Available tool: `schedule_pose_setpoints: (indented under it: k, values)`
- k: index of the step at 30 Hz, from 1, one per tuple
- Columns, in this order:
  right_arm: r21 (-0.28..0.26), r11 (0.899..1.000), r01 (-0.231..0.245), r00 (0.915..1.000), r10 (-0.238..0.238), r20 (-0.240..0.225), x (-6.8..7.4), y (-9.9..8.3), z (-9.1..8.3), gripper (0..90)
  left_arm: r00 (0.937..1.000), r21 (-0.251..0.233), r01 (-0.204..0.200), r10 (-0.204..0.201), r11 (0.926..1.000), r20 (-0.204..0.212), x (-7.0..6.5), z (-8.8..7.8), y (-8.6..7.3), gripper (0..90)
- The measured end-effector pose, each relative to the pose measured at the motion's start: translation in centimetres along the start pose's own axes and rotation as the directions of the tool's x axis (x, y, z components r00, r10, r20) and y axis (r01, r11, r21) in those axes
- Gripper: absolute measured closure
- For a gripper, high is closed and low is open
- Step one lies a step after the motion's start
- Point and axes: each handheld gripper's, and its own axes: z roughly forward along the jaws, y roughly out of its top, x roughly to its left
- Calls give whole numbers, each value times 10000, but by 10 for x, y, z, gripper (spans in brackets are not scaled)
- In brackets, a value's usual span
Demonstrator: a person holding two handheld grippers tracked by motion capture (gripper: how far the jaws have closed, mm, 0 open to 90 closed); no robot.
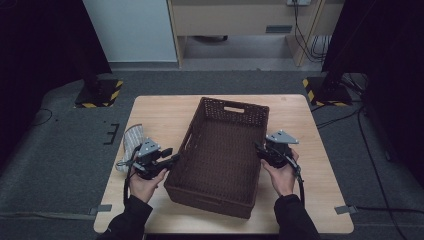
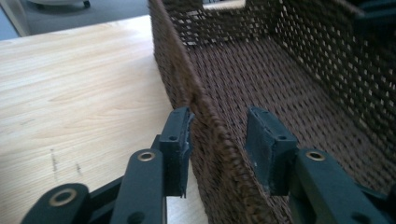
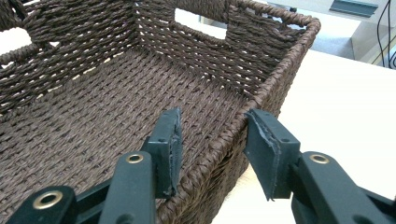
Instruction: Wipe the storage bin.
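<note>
— Since both grippers straddle a long wall of the brown woven basket [image 1: 220, 155], what worries you?

— Uneven bite. The left gripper [image 1: 170, 159] has its outer pad [image 2: 180, 140] touching the wall's outside, while the inner pad [image 2: 266, 144] stands apart from the weave. If it shuts off-centre, I'd judge the soft wall could flex and the basket twist or slide toward the table's far edge.

— And the right gripper [image 1: 260, 151]?

— Its jaws are half open with the rim between them; neither pad [image 3: 169, 140] presses yet, as far as I can tell. A lift before both clamp would tip the basket.

— Where does the basket sit?

— Mid-table, slightly skewed, its handle cut-out toward the far edge. A pale cloth [image 1: 131, 142] lies by the left edge, just behind the left hand; the trailing cable might drag it.
</note>
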Motion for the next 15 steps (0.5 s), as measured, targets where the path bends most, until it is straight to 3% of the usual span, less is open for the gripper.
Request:
schedule_pose_setpoints:
  k: [4,6,10,13,15]
  values:
    - [-79,10000,-20,9999,19,-100,-1,1,-3,521,9993,542,-355,359,9979,-65,-6,6,-4,680]
    - [-256,9996,-79,9997,73,-231,0,3,-7,482,9996,505,-264,267,9984,-53,-6,5,-4,690]
    - [-71,10000,70,9996,-72,-265,4,3,-11,499,10000,453,-42,42,9990,7,-6,3,-6,698]
    - [306,9993,195,9996,-188,-213,5,-2,-9,529,9999,441,-102,103,9990,-29,-9,2,-7,695]
    - [288,9996,-23,9996,31,-268,2,-3,-8,544,9997,479,-242,244,9986,-30,-11,0,-8,686]
